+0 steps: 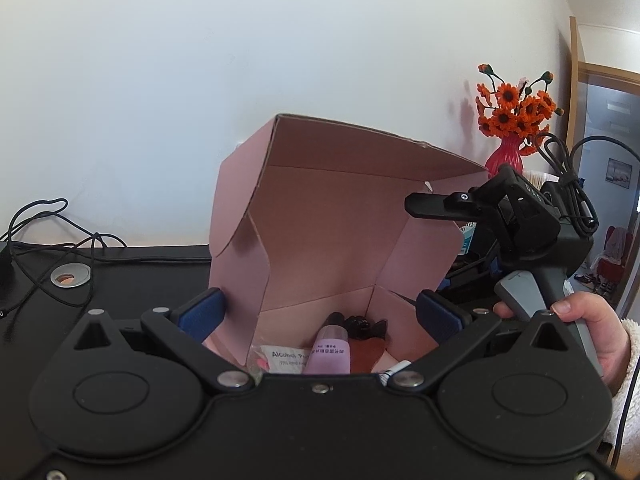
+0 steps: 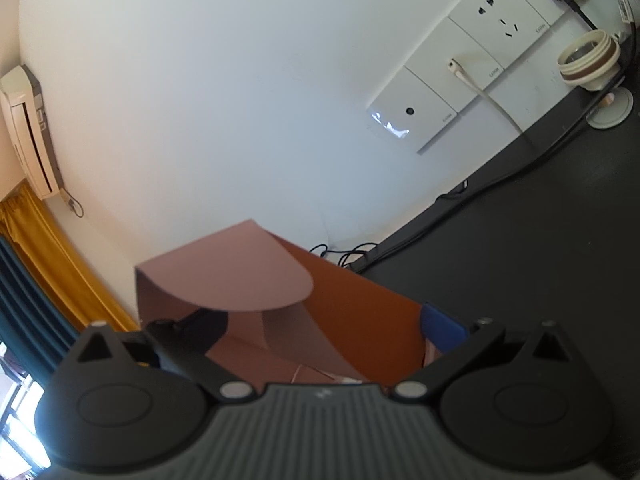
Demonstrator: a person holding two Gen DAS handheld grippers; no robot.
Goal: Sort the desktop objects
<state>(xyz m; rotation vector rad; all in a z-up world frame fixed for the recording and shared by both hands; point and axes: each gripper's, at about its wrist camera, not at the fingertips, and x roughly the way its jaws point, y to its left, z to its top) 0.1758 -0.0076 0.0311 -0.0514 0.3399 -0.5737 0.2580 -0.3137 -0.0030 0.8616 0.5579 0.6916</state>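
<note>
Pink cardboard box (image 1: 320,216) stands open on your black desk (image 1: 132,280), holding one lilac bottle (image 1: 330,354), one alcohol-pad packet (image 1: 282,358) and a dark item. Your left gripper (image 1: 320,314) straddles it, fingers apart; your right gripper (image 2: 324,326) gapes too, at its flap.

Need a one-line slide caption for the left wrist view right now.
Open left gripper straddles the pink cardboard box holding a pink tube and alcohol pad packet; right gripper reaches its lid.
</note>
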